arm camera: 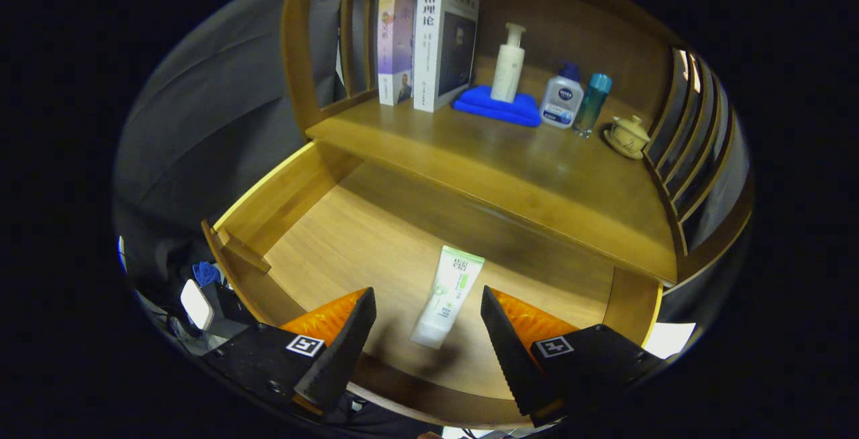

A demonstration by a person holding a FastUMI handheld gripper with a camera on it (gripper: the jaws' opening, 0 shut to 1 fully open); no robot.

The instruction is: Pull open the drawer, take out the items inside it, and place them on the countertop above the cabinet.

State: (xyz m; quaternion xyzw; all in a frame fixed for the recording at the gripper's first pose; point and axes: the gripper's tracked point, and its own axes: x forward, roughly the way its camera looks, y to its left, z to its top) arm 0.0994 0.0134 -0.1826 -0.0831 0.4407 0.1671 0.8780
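Gripper view: drawer [315, 177] open, gripper [427, 308] spread wide above the tube [448, 295]; next, lower and close on it

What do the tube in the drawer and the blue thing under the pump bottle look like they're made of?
The tube, lying between the open gripper's fingers, looks like smooth, soft plastic with a slight sheen. The blue pad under the pump bottle looks like folded matte cloth, probably a towel.
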